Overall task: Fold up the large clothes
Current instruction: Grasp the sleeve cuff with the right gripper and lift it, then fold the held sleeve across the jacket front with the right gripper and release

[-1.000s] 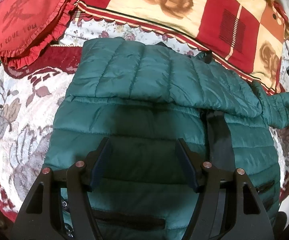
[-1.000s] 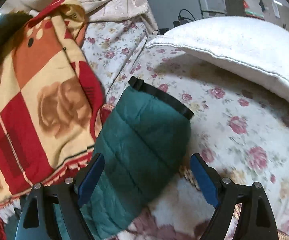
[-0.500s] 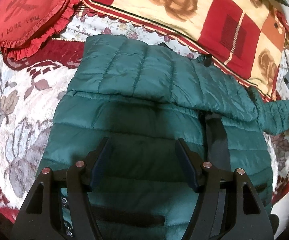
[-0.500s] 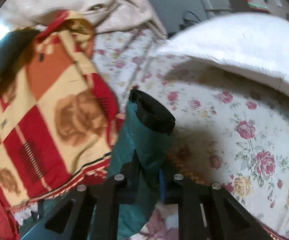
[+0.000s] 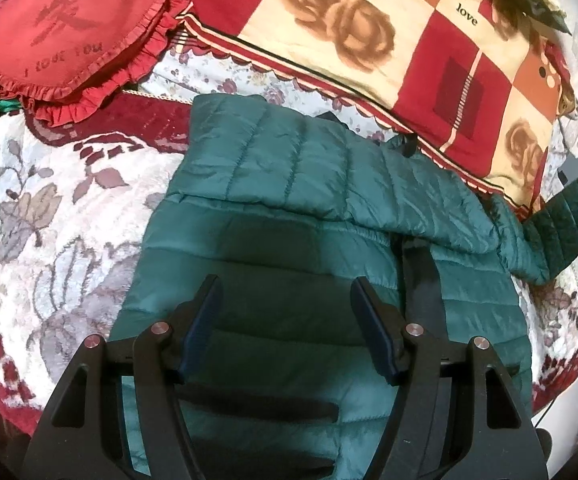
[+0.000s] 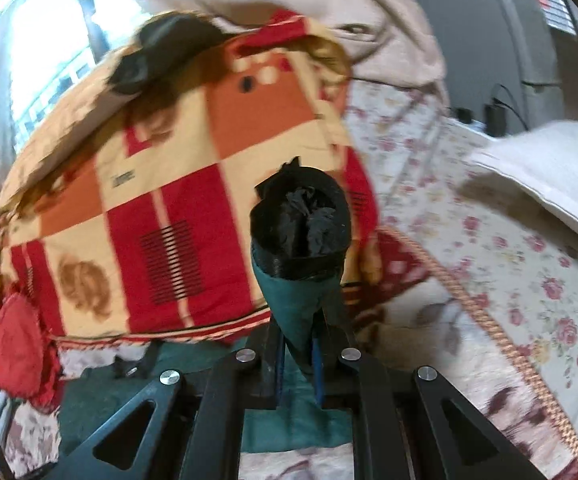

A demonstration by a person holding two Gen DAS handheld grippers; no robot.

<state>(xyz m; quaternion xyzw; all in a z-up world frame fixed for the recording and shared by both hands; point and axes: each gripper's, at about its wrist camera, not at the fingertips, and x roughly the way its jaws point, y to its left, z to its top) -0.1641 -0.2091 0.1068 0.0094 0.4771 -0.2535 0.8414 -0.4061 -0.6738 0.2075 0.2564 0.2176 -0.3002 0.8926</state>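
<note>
A green quilted puffer jacket (image 5: pixel 309 208) lies flat on the bed, front up, with one sleeve folded across its chest. My left gripper (image 5: pixel 287 300) is open and hovers just above the jacket's lower body. The jacket's other sleeve (image 5: pixel 565 224) rises off the bed at the far right. My right gripper (image 6: pixel 299 344) is shut on that sleeve (image 6: pixel 297 300) just below its black cuff (image 6: pixel 301 224) and holds it up off the bed.
A red, cream and orange checked blanket (image 5: pixel 389 28) lies along the far side of the jacket, also seen in the right wrist view (image 6: pixel 161 208). A red heart-shaped cushion (image 5: pixel 65 32) sits at the back left. A white pillow (image 6: pixel 561 168) lies to the right.
My right gripper closed on the sleeve near its cuff and lifted it off the bed. My left gripper stayed open and drifted slightly over the jacket.
</note>
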